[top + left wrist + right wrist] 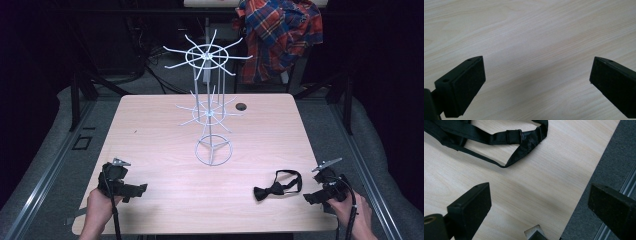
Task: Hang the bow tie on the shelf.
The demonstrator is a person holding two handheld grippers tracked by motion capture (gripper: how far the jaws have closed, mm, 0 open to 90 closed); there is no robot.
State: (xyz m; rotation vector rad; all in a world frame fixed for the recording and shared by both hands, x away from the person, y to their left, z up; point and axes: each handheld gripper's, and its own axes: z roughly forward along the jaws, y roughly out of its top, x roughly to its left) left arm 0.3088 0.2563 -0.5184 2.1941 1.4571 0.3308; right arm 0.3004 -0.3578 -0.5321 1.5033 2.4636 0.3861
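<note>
Bowtie beside right hand-held gripper

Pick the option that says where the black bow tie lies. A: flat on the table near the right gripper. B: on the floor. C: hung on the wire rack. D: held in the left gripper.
A: the bow tie lies flat on the table, just beside the open right gripper and apart from the wire rack.
</note>
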